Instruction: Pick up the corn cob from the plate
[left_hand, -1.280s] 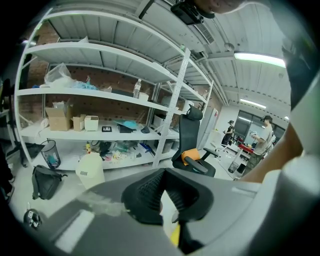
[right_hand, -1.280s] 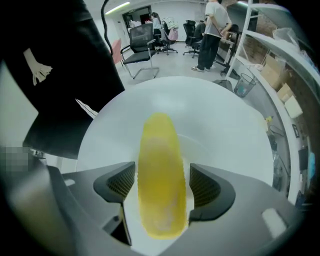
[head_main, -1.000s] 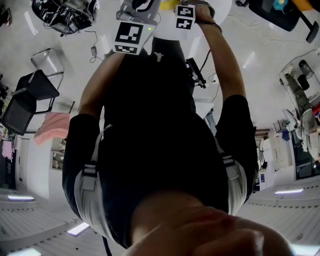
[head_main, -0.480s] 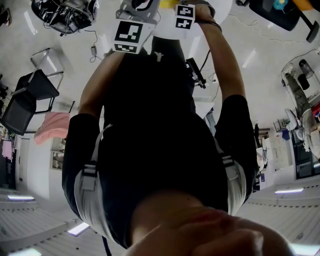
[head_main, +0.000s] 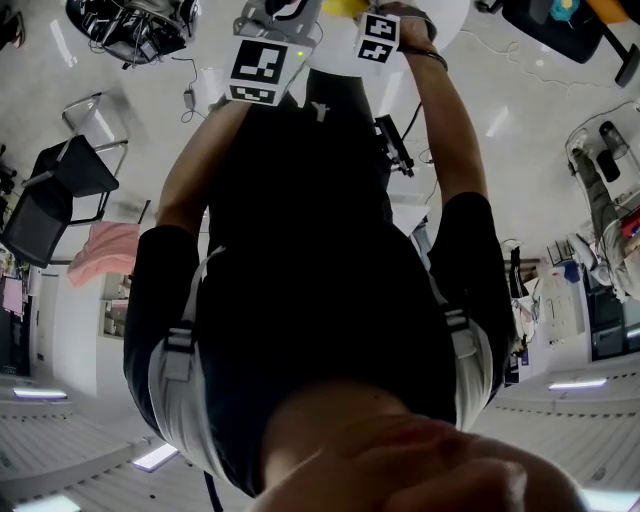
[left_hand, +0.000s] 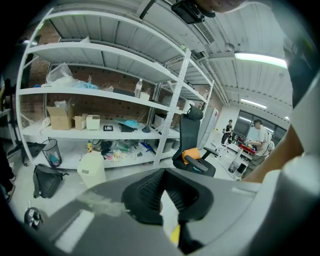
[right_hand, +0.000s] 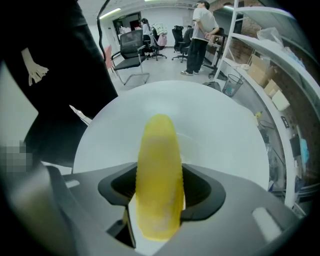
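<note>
The yellow corn cob (right_hand: 159, 170) stands between the pads of my right gripper (right_hand: 159, 187), which is shut on its sides and points steeply down. Below it lies the round white plate (right_hand: 220, 135). In the head view a bit of the cob (head_main: 343, 5) shows at the top edge beside the right marker cube (head_main: 378, 35), over the plate (head_main: 445, 20). My left gripper (left_hand: 162, 200) has its pads together at the tips, with a thin white strip of the plate's rim (left_hand: 169, 215) between them.
White shelving (left_hand: 100, 90) with boxes and clutter stands behind the left gripper, with a black office chair (left_hand: 192, 145) beside it. More chairs (right_hand: 131, 50) and people (right_hand: 200, 35) stand beyond the plate. The person's dark torso (head_main: 310, 280) fills the head view.
The right gripper's marker cube has tilted and shifted slightly, and a little more of the yellow cob shows at the top edge. The left gripper has kept still.
</note>
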